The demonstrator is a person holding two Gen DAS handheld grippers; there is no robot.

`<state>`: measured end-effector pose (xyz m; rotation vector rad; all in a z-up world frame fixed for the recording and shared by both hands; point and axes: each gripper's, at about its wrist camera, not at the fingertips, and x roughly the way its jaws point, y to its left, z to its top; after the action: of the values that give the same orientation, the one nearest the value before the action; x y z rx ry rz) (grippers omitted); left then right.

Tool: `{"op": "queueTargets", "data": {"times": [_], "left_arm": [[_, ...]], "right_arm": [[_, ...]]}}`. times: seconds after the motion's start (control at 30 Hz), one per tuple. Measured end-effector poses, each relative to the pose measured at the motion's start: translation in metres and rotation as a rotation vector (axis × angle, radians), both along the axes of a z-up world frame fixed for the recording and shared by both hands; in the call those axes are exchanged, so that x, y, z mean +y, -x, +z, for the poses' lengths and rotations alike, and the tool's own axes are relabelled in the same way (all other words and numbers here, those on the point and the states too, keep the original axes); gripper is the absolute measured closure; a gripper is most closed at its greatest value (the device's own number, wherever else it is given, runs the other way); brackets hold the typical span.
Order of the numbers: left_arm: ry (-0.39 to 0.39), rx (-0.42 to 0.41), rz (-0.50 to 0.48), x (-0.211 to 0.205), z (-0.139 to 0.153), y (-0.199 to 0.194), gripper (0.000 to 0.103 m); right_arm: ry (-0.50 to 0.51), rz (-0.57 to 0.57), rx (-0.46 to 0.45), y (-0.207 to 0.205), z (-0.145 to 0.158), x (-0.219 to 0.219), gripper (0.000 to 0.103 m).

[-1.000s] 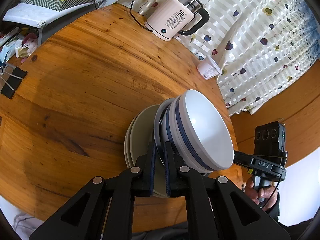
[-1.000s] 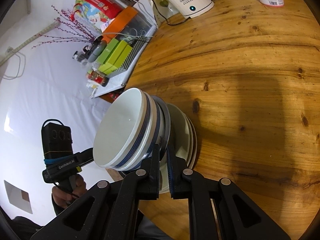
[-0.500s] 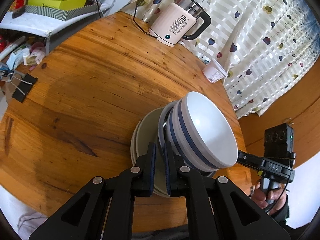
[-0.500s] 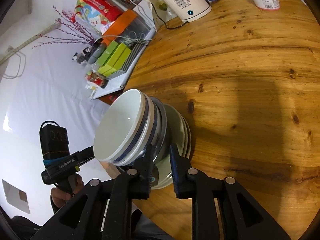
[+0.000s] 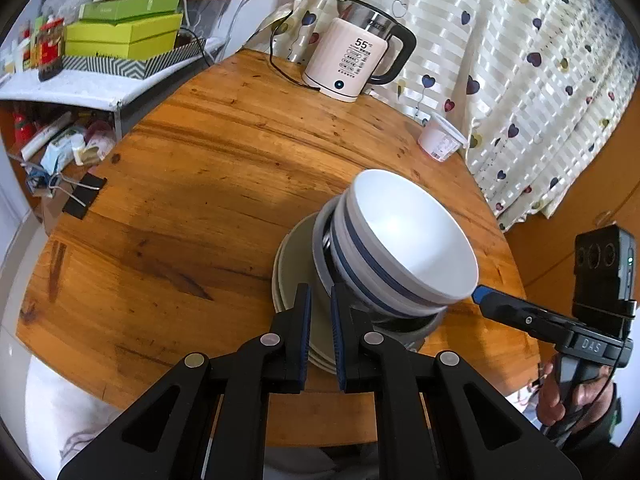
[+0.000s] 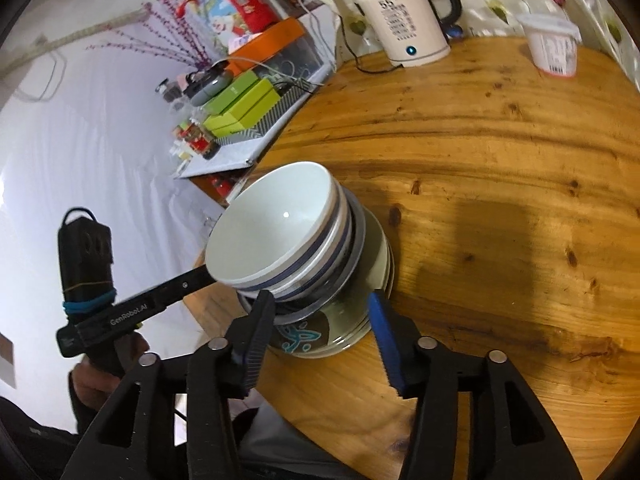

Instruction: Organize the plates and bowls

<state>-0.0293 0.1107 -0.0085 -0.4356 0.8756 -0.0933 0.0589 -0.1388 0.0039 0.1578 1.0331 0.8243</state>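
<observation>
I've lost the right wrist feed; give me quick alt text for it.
The right gripper is open around a stack of blue-banded white bowls on plates at the wooden table edge. The left gripper reaches in from the left; a kettle stands behind.

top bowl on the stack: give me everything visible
The top bowl is white, glossy, ceramic-looking, with a dark blue band around its outer wall. It is empty, upright and nested in a similar blue-banded bowl, above a grey-rimmed dish and the plates on the wooden table, near its edge. The left claw sits lower, nearly closed at the plate rims; the right claw is open around the stack's base. Neither visibly touches this bowl.
</observation>
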Motion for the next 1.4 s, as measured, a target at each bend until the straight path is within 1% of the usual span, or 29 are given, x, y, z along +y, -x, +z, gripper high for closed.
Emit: {"op": "queueTargets", "data": {"times": [0.07, 0.27, 0.5, 0.73, 0.93, 1.4], "left_arm": [[-0.019, -0.004, 0.002, -0.003, 0.002, 0.002, 0.093], [-0.080, -0.019, 0.016, -0.013, 0.006, 0.009, 0.093], [-0.168, -0.012, 0.041, -0.023, 0.007, 0.013, 0.093], [-0.231, 0.009, 0.056, -0.029, 0.004, 0.017, 0.093], [-0.262, 0.017, 0.067, -0.032, 0.003, 0.018, 0.093], [-0.289, 0.015, 0.062, -0.040, 0.000, 0.016, 0.093]], "right_arm": [[0.010, -0.001, -0.010, 0.003, 0.000, 0.002, 0.046], [0.046, -0.010, -0.050, 0.014, 0.003, 0.002, 0.042], [0.101, 0.012, -0.129, 0.029, 0.010, 0.011, 0.040], [0.140, 0.040, -0.160, 0.037, 0.009, 0.025, 0.039], [0.168, 0.044, -0.180, 0.040, 0.007, 0.030, 0.039], [0.222, 0.060, -0.199, 0.040, -0.002, 0.043, 0.038]]}}
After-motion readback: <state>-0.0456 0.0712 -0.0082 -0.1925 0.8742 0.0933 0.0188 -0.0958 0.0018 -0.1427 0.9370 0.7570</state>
